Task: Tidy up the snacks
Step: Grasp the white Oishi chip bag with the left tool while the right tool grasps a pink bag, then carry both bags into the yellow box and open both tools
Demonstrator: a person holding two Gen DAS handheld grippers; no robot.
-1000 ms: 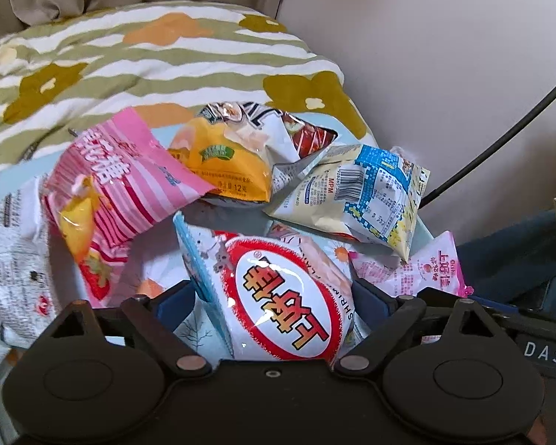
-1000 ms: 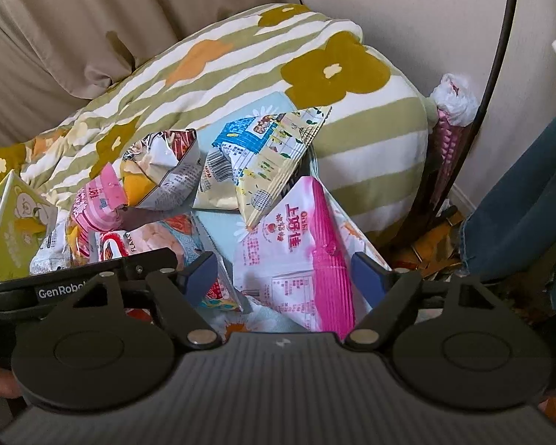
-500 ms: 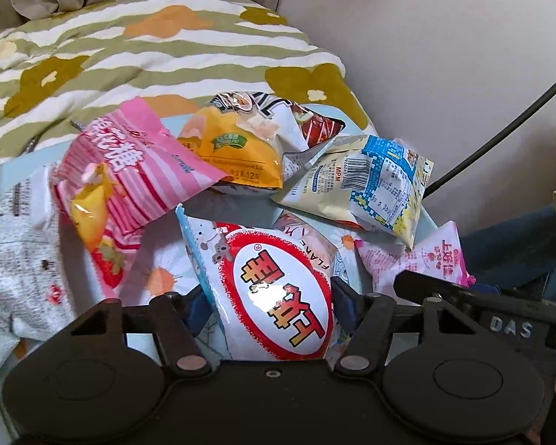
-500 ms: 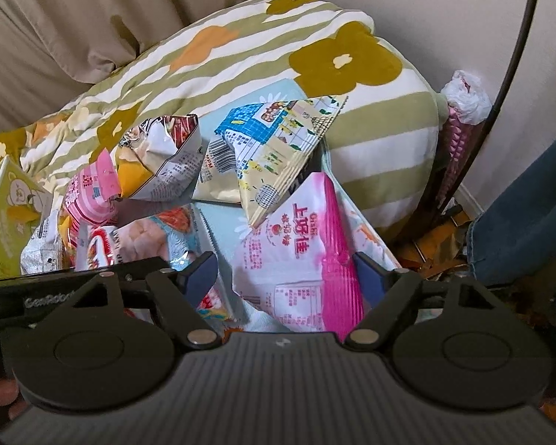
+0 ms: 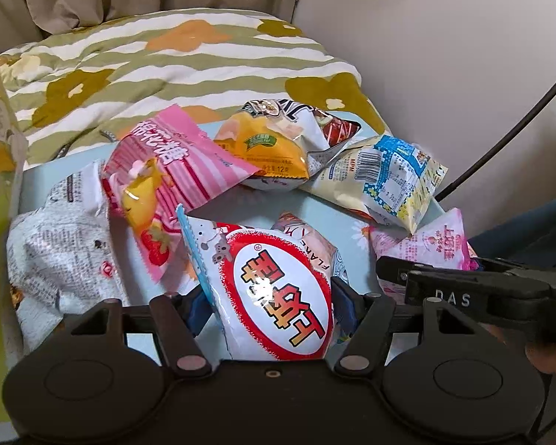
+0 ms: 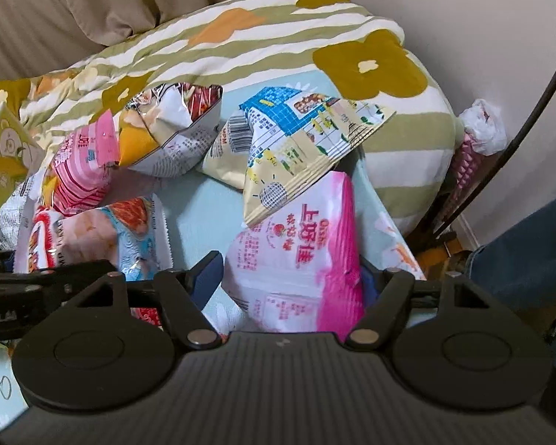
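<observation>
Our left gripper [image 5: 268, 306] is clamped on the red-oval bag [image 5: 278, 289]; the right gripper [image 6: 291, 278], jaws closing, straddles the pink bag [image 6: 300, 256], which runs lengthwise straight ahead between them.

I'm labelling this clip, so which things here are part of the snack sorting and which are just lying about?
Part of the job:
- red-and-white bag, pinched by the left gripper
- pink bag, between the closing right gripper fingers
- striped pink bag
- orange bag
- blue-and-yellow bag

Just lying about:
- flowered quilt
- curtain
- black cable
</observation>
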